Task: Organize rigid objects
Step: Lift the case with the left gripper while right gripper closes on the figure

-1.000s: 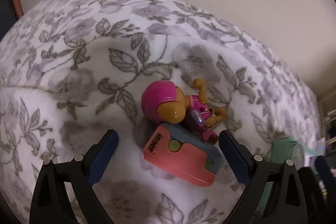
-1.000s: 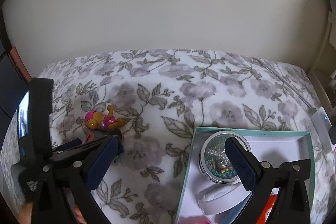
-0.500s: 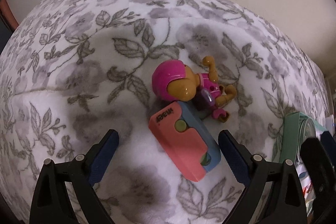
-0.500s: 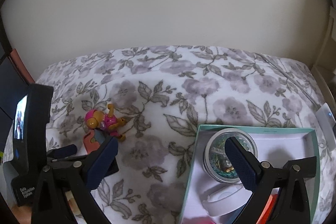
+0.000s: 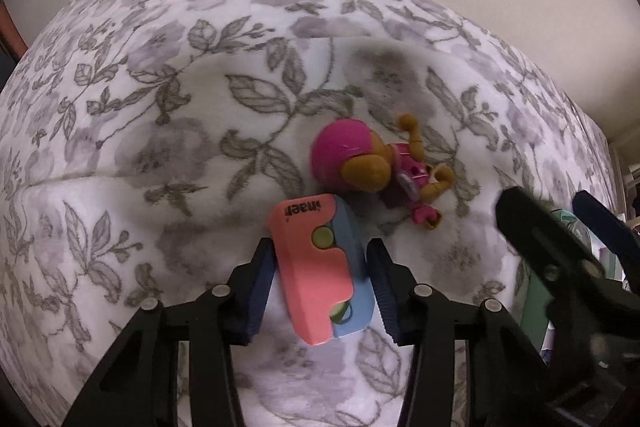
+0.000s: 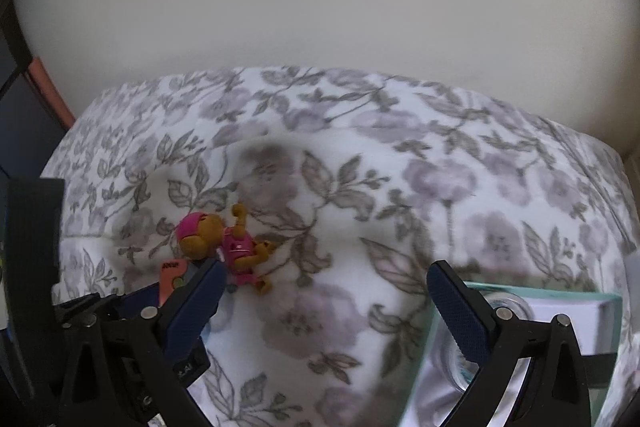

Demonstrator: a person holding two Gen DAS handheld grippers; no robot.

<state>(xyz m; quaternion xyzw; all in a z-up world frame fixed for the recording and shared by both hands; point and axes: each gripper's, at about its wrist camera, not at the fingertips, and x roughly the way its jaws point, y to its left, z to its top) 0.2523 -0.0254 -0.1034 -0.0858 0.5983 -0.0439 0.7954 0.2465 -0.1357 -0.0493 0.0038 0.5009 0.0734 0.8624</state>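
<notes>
Pink-and-blue plastic case [image 5: 325, 269]: flat, rigid, smooth-faced, with two green round studs; lying on the floral bed cover [image 5: 160, 155] toward the left side of the bed, between the blue ribbed pads of the left hand-held gripper [image 5: 320, 291]. Jaws narrowed against both long edges of the case, apparently grasping it; firmness of contact not confirmable from the blurred view. Just beyond the case: toy puppy figure [image 5: 372, 171], hard moulded plastic, magenta helmet, tan head and limbs, lying on its side, touching or nearly touching the far end of the case. Right hand-held gripper [image 6: 324, 303]: released, jaws wide apart, holding nothing, poised over the bed cover beside the teal-walled box [image 6: 520, 297]. Box at the right side of the bed, white inside, with a round clear-lidded tin [image 6: 508, 307] partly visible in it. Risks, as judged: slick case faces against narrow pads, so possible slip or pivot on lifting if the grip sits off centre; soft, plush, yielding cover, so possible snagging of the pad tips in the pile; figure close enough to be dragged or knocked by the rising case. Likely step in hand: lifting the case for transfer to the box.
</notes>
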